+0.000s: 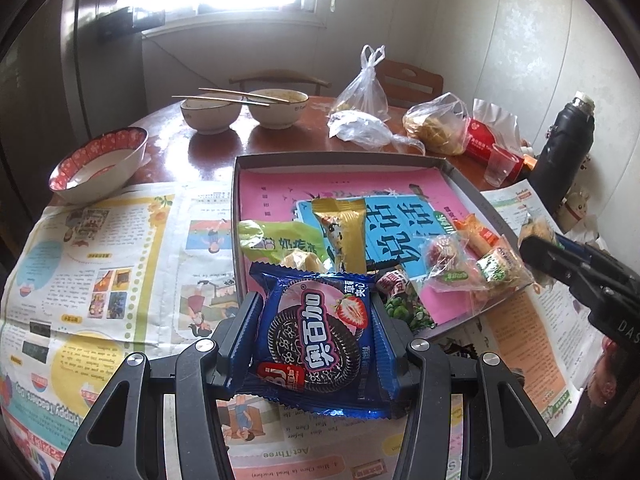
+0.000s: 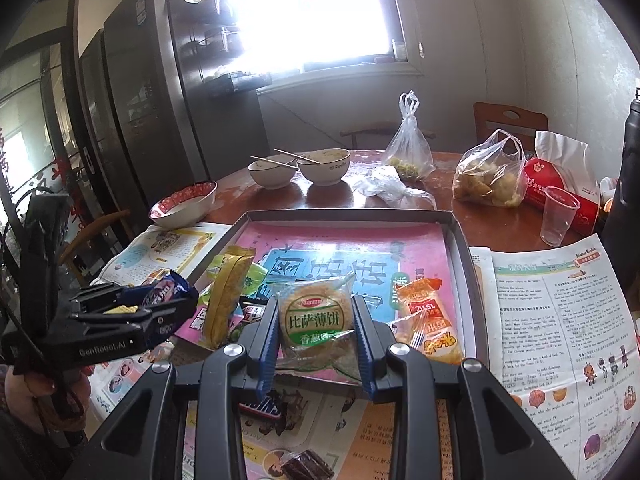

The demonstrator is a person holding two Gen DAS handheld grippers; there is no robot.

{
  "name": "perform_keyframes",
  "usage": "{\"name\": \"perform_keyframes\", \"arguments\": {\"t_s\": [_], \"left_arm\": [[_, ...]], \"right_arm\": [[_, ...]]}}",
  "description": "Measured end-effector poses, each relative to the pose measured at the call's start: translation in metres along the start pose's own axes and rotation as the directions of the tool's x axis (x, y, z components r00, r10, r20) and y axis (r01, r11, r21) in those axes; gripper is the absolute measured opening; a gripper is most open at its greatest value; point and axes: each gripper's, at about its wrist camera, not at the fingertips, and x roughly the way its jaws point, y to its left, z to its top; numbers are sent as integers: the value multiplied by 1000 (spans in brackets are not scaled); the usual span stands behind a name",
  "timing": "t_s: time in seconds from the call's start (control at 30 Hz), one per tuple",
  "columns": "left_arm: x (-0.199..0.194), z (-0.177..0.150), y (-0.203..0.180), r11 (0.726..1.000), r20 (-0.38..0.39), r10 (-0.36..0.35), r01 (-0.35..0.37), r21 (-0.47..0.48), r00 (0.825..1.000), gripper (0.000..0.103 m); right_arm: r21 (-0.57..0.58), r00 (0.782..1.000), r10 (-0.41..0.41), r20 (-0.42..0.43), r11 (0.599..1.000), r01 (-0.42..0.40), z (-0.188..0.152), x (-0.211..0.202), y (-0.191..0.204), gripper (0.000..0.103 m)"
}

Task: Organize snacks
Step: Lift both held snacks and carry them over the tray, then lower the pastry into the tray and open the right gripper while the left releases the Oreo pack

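We note the window (image 2: 316,12) beyond the right gripper (image 2: 316,330) is blown out to white; nothing shows through it. The black flask (image 2: 628,168) is cut by the frame edge to that gripper's right. A dark wrapped snack (image 2: 308,466) beneath it is partly cut off at the bottom edge. Newspaper (image 1: 104,264) print left of the left gripper (image 1: 318,322) is too small to read.

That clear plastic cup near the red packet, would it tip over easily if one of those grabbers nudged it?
Probably. The clear plastic cup looks thin and empty, so likely very light. It stands upright on a narrower base than its rim, on the glossy wooden table, so a nudge might slide or topple it. Squeezed, its walls would likely buckle.
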Motion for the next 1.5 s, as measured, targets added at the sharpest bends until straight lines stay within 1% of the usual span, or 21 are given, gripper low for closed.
{"name": "perform_keyframes", "arguments": {"t_s": [0.1, 0.43, 0.63, 0.73, 1.1, 1.5], "left_arm": [[5, -1, -1, 1000, -9, -2, 2, 1, 1000, 53], [9, -1, -4, 1000, 12, 10, -11, 12, 1000, 53], [7, 0, 4, 1000, 19, 28, -29, 5, 999, 53], [10, 1, 9, 1000, 23, 19, -19, -12, 1000, 53], [18, 6, 5, 1000, 51, 26, -25, -8, 998, 53], [23, 7, 3, 999, 84, 40, -41, 8, 996, 53]], "right_arm": [[-1, 1000, -3, -10, 1000, 3, -1, 5, 0, 34], [-23, 999, 3, -52, 1000, -4, -7, 24, 10, 34], [-24, 998, 7, -59, 1000, -8, -8, 30, 12, 34], [-25, 998, 10, -64, 1000, -12, -7, 33, 12, 34], [-36, 997, 21, -77, 999, -24, -7, 41, 19, 34], [-79, 993, 24, -113, 996, -33, -11, 56, 33, 34]]}}
